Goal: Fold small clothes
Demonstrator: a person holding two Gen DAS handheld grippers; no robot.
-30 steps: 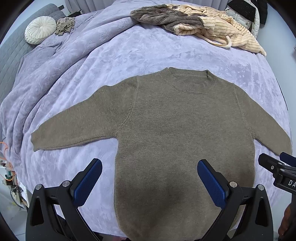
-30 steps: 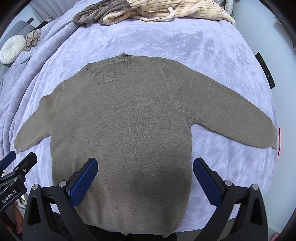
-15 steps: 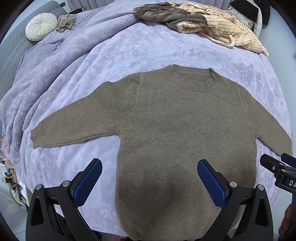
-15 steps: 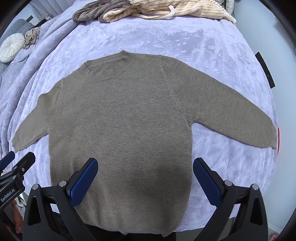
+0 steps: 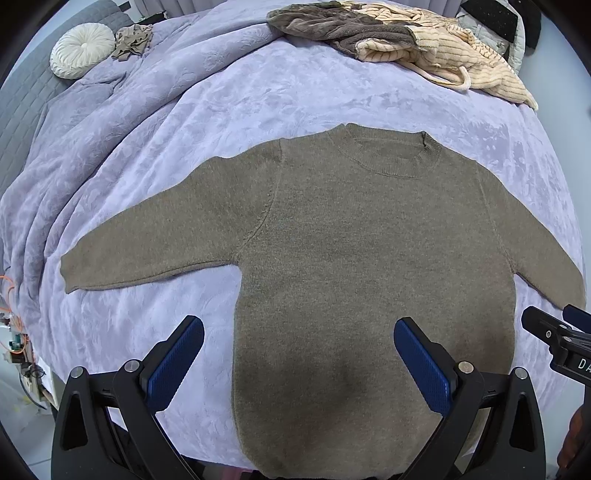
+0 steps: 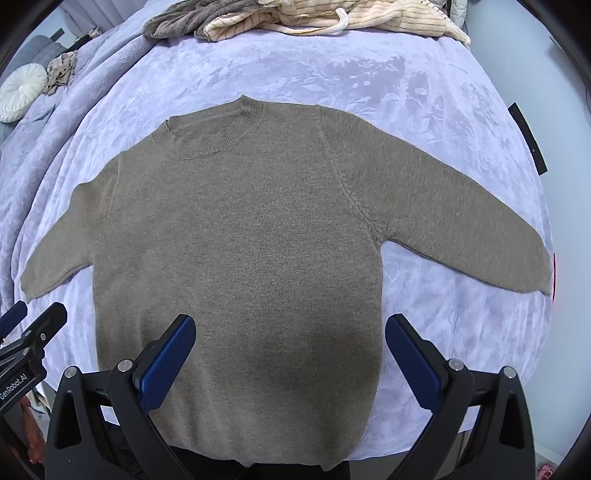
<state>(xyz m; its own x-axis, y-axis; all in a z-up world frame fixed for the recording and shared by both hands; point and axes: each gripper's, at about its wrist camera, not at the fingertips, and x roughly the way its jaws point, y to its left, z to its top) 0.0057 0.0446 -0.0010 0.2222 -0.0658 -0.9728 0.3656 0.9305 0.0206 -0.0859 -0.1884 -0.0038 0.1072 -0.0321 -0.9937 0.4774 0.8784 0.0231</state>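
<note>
A small olive-brown knit sweater (image 5: 351,251) (image 6: 236,243) lies flat and face up on the lilac bedspread (image 5: 221,122) (image 6: 369,81), both sleeves spread out, collar at the far side. My left gripper (image 5: 299,354) hovers open over the sweater's lower left part, its blue pads wide apart and holding nothing. My right gripper (image 6: 290,350) hovers open over the lower right part, also holding nothing. Each gripper shows at the other view's edge.
A heap of brown and cream striped clothes (image 5: 399,40) (image 6: 303,18) lies at the far edge of the bed. A round white cushion (image 5: 82,50) and a small crumpled beige garment (image 5: 133,38) sit far left. The bed's near edge runs just under both grippers.
Both grippers have drifted slightly; the sweater sits a little lower in the left view and higher in the right. The sweater itself has not moved. Both grippers stay open.
</note>
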